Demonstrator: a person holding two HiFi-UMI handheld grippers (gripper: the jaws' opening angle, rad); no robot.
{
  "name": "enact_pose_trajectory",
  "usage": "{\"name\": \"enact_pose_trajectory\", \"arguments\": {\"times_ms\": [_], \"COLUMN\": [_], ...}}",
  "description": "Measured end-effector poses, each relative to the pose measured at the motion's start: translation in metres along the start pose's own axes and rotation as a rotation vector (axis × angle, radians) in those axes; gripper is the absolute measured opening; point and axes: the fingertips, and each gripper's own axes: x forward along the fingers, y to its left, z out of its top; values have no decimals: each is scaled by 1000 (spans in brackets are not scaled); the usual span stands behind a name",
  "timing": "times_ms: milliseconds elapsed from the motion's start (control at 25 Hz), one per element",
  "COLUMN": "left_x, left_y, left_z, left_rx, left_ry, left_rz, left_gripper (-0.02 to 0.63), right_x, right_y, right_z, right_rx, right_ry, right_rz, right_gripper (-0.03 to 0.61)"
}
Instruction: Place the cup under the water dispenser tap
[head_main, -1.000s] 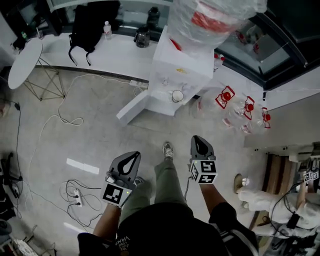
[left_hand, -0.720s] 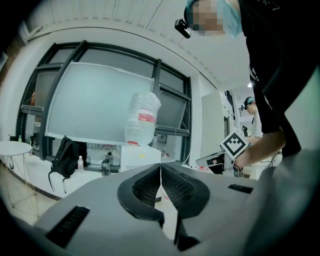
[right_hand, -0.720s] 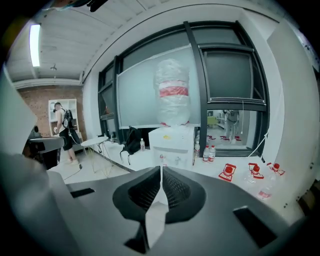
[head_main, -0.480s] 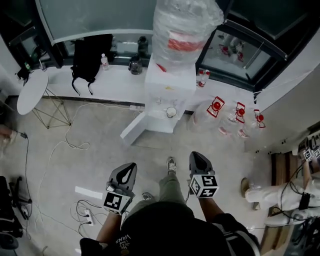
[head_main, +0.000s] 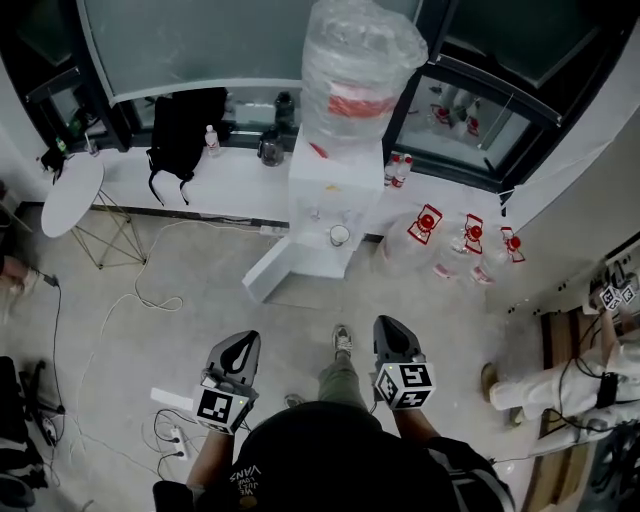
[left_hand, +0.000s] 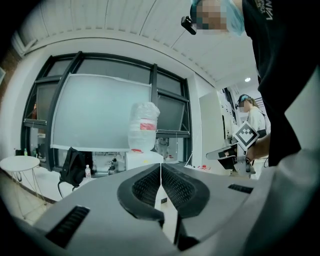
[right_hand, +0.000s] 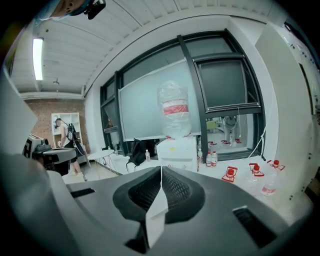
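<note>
A white water dispenser with a large plastic-wrapped bottle on top stands by the window ledge. A small white cup sits in its tap recess. My left gripper and right gripper hang low over the floor, well short of the dispenser, on either side of the person's legs. Both are shut with nothing between the jaws. The dispenser shows far off in the left gripper view, beyond my shut left gripper. The dispenser also shows far off past my shut right gripper.
A black backpack leans on the ledge left of the dispenser. A round white table stands at the left. Spare water jugs lie right of the dispenser. Cables and a power strip cross the floor. Another person is at the right.
The dispenser and cup have shrunk and moved up in the head view, so I stand farther from them. Both grippers sit slightly lower in the frame and stay shut.
</note>
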Motion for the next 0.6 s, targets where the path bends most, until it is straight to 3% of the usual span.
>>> {"name": "enact_pose_trajectory", "arguments": {"times_ms": [600], "left_x": [-22], "left_y": [-26], "left_z": [19], "left_rx": [1], "left_ry": [-37], "left_rz": [-2], "left_gripper": [20], "right_x": [-26], "right_y": [41], "right_z": [19], "right_rx": [-56], "right_ry": [-45], "right_rz": [116], "right_gripper": [43]}}
